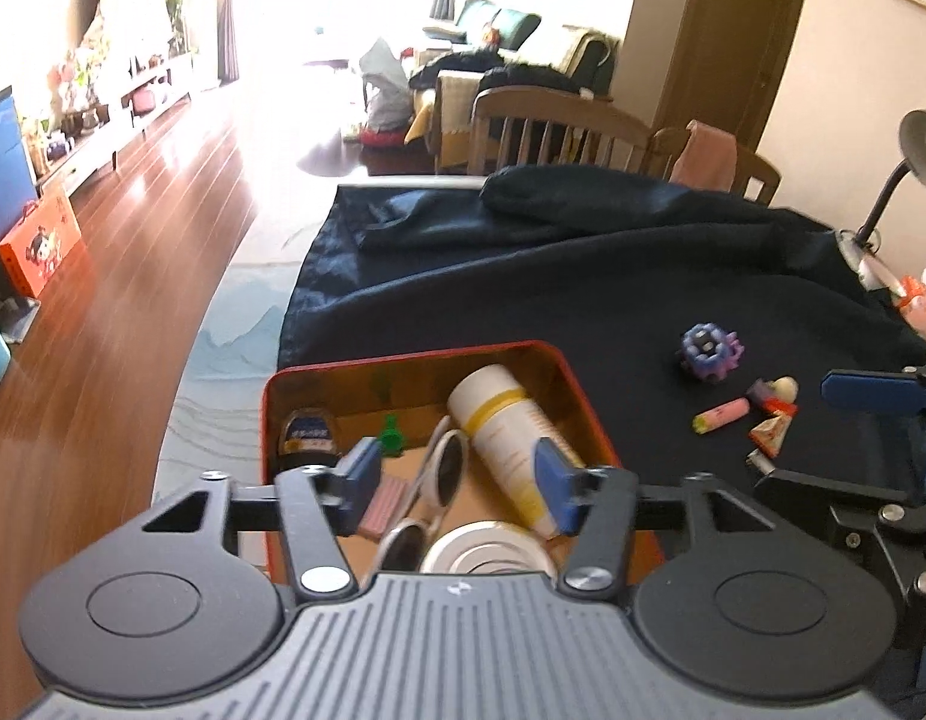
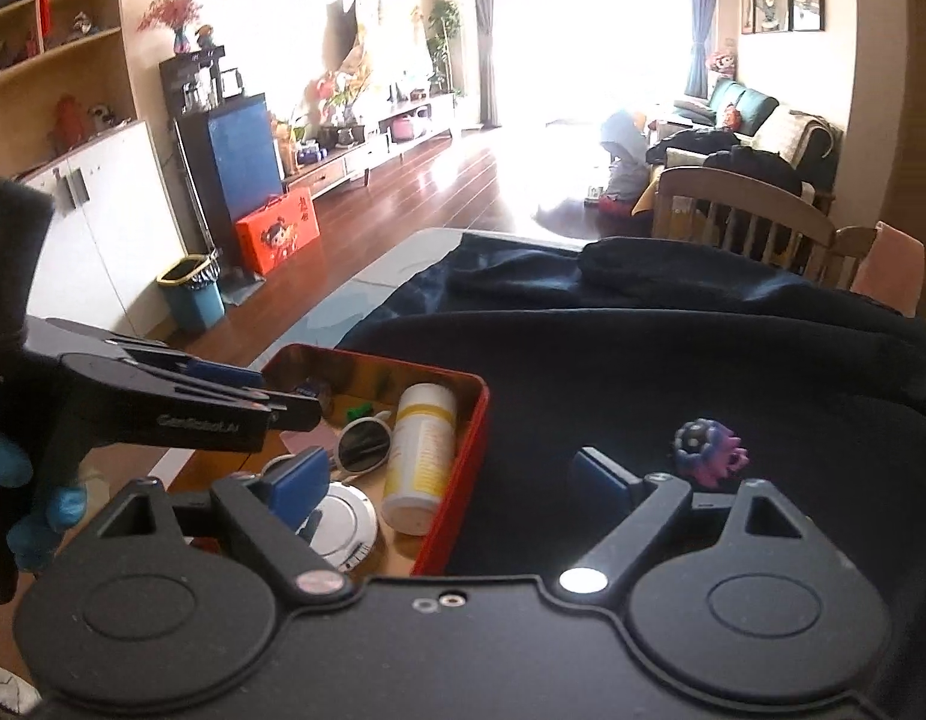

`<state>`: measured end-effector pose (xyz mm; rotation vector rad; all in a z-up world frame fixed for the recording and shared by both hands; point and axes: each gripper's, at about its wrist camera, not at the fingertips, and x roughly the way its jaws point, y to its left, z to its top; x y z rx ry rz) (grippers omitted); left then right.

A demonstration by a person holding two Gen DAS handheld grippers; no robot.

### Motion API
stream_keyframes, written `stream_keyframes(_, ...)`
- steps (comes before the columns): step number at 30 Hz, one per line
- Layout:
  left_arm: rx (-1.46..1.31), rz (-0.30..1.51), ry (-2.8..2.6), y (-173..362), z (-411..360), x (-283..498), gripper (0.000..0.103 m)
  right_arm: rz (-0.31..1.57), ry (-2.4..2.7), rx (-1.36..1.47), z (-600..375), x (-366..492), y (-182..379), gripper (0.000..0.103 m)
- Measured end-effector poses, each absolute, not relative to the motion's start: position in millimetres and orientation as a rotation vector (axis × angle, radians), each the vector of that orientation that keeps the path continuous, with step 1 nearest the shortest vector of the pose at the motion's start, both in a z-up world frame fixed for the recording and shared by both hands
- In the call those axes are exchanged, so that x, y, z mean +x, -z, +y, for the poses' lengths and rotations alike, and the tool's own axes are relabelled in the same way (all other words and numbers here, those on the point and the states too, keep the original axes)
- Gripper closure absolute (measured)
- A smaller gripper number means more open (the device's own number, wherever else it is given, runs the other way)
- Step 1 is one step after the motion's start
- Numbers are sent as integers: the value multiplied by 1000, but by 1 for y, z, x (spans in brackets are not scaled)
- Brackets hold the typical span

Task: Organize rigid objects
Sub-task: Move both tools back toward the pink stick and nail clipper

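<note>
Open right gripper above, perhaps, red tin.

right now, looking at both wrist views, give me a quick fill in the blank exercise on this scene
1. The white and yellow bottle lies on its side inside the ____ tin box.
2. The purple spiky toy sits on the dark ____ outside the box.
3. The white-framed ____ lie in the box beside the bottle.
4. The left gripper hovers over the box with its jaws ____.

Missing words: red; cloth; sunglasses; open
</note>
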<state>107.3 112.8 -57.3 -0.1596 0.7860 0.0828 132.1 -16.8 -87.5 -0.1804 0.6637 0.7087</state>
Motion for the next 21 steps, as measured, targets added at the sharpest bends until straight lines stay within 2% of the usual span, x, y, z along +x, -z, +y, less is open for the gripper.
stream_keyframes(4,-148,773,-64,50,95,103,46,664,-690,-163,-40,130,85,12)
stream_keyframes(6,-156,769,-55,47,87,102,41,666,-676,-145,-55,130,85,5)
stream_keyframes(12,-126,749,-39,41,55,102,32,659,-652,-126,-93,136,88,1)
stream_keyframes(16,-139,745,-28,40,37,108,22,665,-649,-108,-118,141,93,0)
stream_keyframes(21,-134,744,-18,43,12,121,22,676,-650,-129,-139,148,102,0)
